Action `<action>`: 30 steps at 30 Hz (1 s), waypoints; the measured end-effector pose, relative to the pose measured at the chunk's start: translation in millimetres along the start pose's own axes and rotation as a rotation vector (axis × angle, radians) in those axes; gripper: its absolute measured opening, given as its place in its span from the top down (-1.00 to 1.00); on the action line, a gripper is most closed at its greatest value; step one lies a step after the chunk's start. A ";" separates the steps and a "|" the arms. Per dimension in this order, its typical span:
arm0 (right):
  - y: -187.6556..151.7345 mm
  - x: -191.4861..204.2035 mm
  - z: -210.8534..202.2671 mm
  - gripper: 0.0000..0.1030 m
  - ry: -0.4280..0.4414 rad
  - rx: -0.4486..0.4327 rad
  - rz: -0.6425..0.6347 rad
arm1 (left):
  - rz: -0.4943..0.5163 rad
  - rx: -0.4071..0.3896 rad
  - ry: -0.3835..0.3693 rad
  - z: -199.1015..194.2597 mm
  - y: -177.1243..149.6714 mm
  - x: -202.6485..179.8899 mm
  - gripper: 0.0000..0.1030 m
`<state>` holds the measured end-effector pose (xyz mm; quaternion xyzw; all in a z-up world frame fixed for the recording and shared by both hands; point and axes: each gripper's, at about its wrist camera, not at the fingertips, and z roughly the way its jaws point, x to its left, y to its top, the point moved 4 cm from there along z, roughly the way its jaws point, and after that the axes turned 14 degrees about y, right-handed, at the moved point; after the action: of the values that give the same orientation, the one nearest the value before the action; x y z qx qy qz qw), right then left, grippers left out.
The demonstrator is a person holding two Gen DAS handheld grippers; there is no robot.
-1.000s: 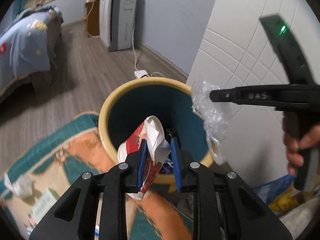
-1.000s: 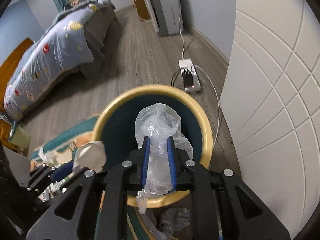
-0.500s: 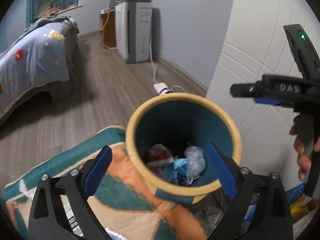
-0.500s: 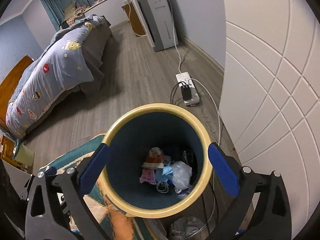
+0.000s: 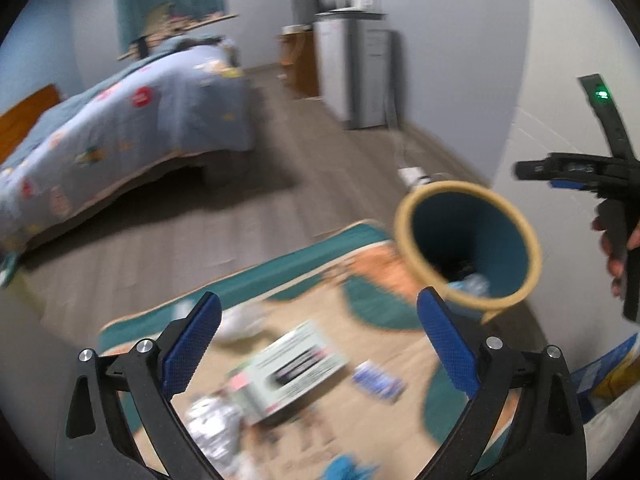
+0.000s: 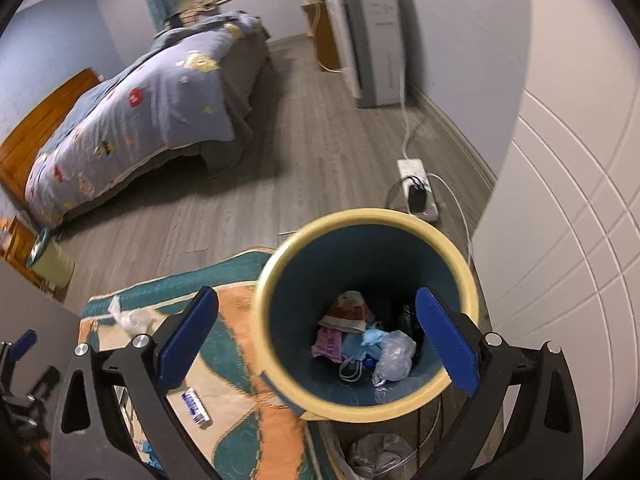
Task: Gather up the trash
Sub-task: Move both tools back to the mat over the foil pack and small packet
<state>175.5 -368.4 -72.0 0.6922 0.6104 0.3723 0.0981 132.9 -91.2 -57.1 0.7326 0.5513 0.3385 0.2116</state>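
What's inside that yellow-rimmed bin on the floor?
In the bin lies a small heap: a clear crumpled plastic bag, a blue face mask, a pink wrapper and a reddish-white wrapper. Whatever lies beneath them is covered.

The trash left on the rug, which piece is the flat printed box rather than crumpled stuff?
The pale green box in the rug's middle; the foil wad and white wrapper beside it are crumpled.
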 end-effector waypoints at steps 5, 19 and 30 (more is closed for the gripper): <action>-8.5 43.8 2.3 -0.89 0.036 0.015 -0.070 | -0.186 0.048 0.034 -23.4 -33.2 68.3 -0.90; -79.3 117.3 62.2 -0.89 0.102 0.239 -0.135 | -0.194 0.336 0.133 50.4 -127.4 122.9 -0.90; -140.6 131.7 121.9 -0.85 0.019 0.470 -0.356 | -0.009 0.463 0.103 97.1 -159.9 96.7 -0.90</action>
<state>141.4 -175.6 -188.6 0.5743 0.7928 0.2041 -0.0067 113.2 55.3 -207.1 0.7409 0.6275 0.2392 0.0112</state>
